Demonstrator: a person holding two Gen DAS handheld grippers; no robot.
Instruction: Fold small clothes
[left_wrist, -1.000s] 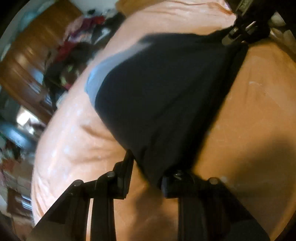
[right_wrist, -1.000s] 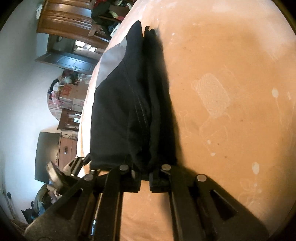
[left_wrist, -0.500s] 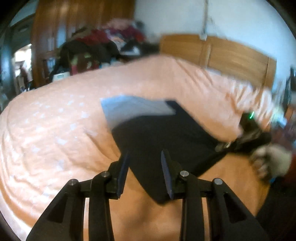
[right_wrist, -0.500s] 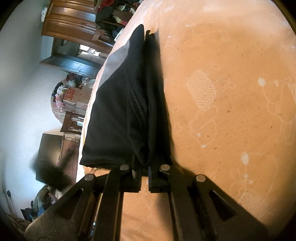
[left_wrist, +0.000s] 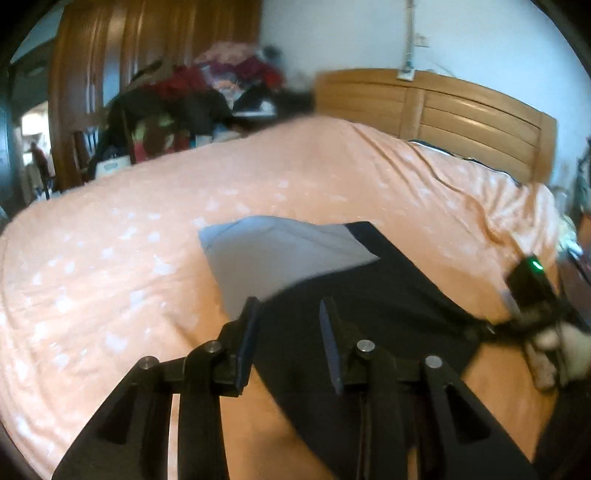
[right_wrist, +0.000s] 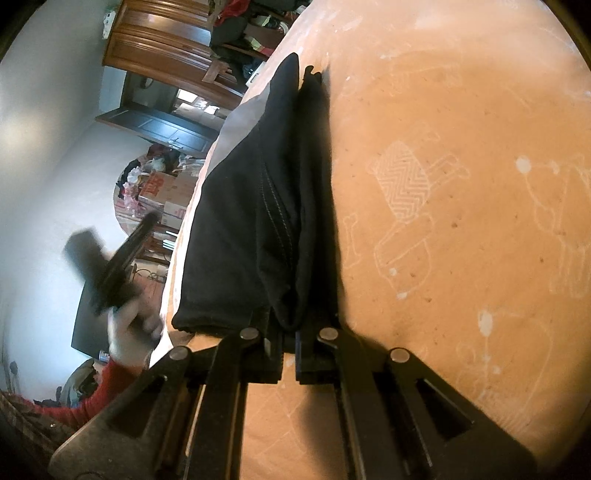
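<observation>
A small black garment with a pale grey band lies folded on the orange bedsheet. My left gripper hovers open above its near edge, with nothing between the fingers. In the right wrist view the black garment stretches away from my right gripper, which is shut on its bunched corner. The right gripper also shows at the right of the left wrist view, pinching the cloth's far corner. The left gripper appears blurred at the left of the right wrist view, held by a gloved hand.
A wooden headboard stands at the back. Piled clothes and a wooden wardrobe sit beyond the bed's far left side. Boxes and a dark door lie past the bed edge. Open sheet spreads left of the garment.
My left gripper let go of the garment's corner, opened, and lifted back away from it. The right gripper stays shut on its corner, and the cloth now lies flatter on the bed.
</observation>
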